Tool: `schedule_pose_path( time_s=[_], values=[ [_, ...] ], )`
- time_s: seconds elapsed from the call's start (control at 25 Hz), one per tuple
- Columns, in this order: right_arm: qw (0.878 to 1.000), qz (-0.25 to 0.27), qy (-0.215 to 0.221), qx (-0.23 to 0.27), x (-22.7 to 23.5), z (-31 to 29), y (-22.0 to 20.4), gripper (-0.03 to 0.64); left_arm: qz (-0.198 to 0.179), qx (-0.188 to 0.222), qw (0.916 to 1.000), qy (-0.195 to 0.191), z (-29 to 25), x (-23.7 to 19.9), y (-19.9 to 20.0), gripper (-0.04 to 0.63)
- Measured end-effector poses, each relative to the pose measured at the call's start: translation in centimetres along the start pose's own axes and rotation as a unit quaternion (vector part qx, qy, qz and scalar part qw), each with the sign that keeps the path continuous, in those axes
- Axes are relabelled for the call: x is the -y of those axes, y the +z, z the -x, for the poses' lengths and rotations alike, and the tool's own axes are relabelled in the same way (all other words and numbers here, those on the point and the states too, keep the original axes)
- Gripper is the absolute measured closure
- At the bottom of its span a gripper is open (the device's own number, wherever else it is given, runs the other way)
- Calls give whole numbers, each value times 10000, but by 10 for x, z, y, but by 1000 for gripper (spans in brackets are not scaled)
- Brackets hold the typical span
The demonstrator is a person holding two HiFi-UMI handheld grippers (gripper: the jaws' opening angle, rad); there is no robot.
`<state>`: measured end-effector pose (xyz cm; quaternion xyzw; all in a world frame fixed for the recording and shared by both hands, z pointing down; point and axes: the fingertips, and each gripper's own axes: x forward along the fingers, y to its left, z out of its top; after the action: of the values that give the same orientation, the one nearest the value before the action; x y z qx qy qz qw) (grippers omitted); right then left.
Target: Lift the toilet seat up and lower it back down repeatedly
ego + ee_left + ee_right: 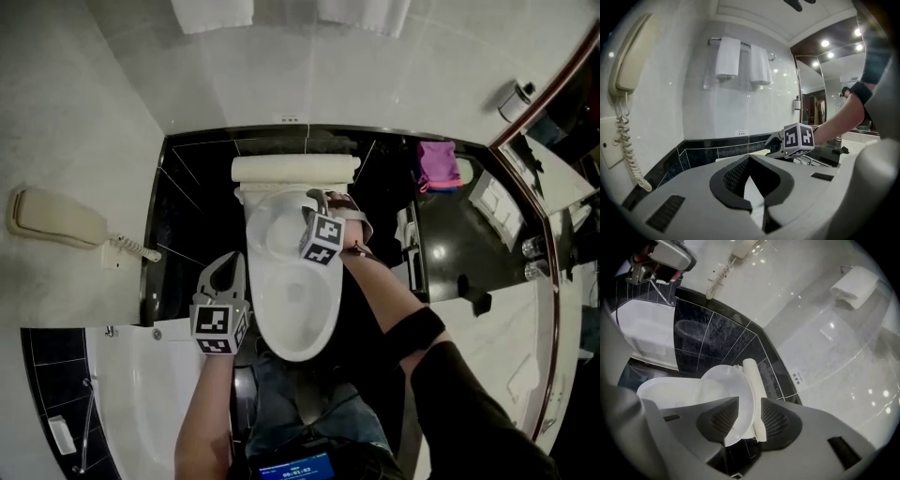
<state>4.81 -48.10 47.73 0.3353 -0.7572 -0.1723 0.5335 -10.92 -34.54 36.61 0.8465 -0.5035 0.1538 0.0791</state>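
My right tongs (750,416): apart, straddling the raised toilet seat (718,390) rim, back end of the bowl (298,323).
My left tongs (749,160): together, holding nothing, just left of the bowl.

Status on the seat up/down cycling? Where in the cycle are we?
Done: the toilet seat stands raised off the bowl, near the tank. In hand: the right gripper has open jaws straddling the seat's rim, not clamping it; the left gripper is shut and empty beside the bowl. Left: lower the seat, then repeat. How many cycles are done, one moment can't show.
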Motion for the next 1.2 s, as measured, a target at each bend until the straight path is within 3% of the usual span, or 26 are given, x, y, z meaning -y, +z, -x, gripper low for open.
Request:
schedule_pose_path(
  time_s=[0.4, 0.68, 1.2],
  values=[
    [9992, 269, 196, -213, 3, -63, -1, 448, 30, -10, 10000, -44, -28, -33, -7, 594],
    [9977, 457, 366, -333, -4, -81, -3, 486, 75, -87, 9999, -20, -23, -40, -20, 594],
    [9974, 592, 250, -315, -17, -62, 2, 506, 72, -160, 9998, 60, -4, -27, -30, 594]
  ],
)
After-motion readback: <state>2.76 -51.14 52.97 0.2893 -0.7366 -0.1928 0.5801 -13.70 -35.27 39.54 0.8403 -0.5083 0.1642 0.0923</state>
